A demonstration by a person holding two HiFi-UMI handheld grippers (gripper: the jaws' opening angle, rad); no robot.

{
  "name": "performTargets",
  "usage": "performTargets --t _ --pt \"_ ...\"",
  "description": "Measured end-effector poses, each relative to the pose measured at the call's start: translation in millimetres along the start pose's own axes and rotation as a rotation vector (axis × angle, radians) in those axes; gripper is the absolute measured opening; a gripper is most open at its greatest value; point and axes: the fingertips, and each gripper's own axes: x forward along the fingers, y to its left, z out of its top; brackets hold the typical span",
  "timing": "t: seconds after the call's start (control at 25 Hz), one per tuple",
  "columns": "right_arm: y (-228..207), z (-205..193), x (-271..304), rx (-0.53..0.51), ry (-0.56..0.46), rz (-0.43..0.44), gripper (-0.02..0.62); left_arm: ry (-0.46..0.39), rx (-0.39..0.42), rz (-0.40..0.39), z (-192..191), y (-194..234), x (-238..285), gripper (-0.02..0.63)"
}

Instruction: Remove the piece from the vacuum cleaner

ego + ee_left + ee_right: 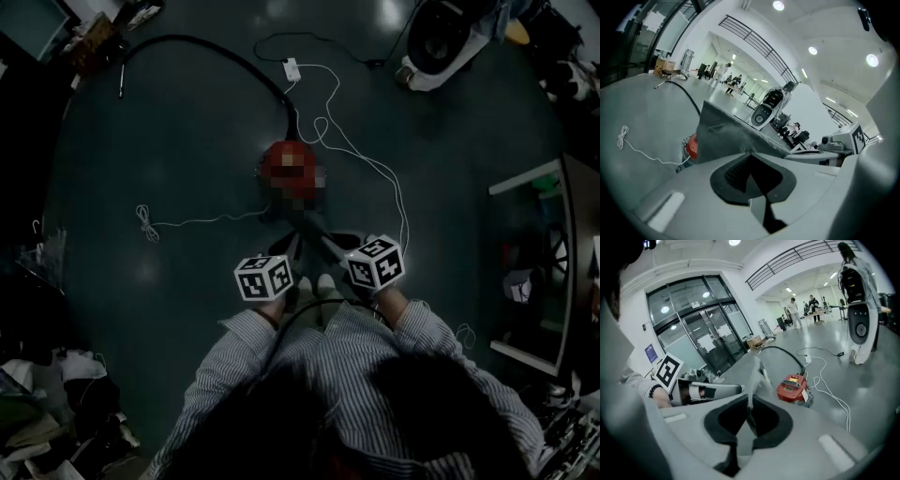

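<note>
The biggest risk lies underfoot. The floor (pixel 169 159) is wide and bare, but the white cable (pixel 375 169) loops across it beside the vacuum cleaner (pixel 792 386) and runs back toward the person's feet. A step taken without looking could catch it and drag the machine. The black hose (pixel 206 47) curves away to the far left and is less likely to snag.

The piece (pixel 726 133), a thin grey sheet, is held in the air between the two grippers. It is well apart from the red vacuum cleaner, so it appears already free of it. The left gripper (pixel 750 154) is clamped on one edge of the sheet, and the right gripper (pixel 750 404) pinches another with its jaws almost together. If the two hands drift apart or twist against each other, the sheet could bend or slide out of one pinch.

There is open room ahead and to the left. A framed rack (pixel 539 272) stands close on the right, and clutter (pixel 56 394) lies at the lower left. Setting the sheet down ahead looks safest.
</note>
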Motion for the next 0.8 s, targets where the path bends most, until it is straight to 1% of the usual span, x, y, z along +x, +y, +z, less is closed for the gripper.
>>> performTargets --t 0.16,0.24,0.36,0.56,0.8 --pt "16.3 18.1 -22.2 -0.018 -0.065 0.008 0.021 -0.029 0.057 -0.005 13.5 -20.2 -14.7 0.005" --pt "18.5 23.8 -27.0 -0.03 -0.087 -0.001 0.021 -0.048 0.067 -0.01 18.6 -27.3 -17.6 0.005" --pt "16.9 26.2 -28.7 -0.028 -0.103 -0.003 0.021 -0.079 0.07 0.002 18.4 -30.5 -19.4 0.005" --pt "11.8 30.6 -32.9 -0.052 -0.108 -0.014 0.021 -0.096 0.051 0.02 16.4 -28.1 -20.0 0.005" --pt "15.5 29.3 -35.3 -0.066 -0.097 -0.011 0.021 -0.07 0.047 0.009 9.8 -33.3 -18.1 0.005"
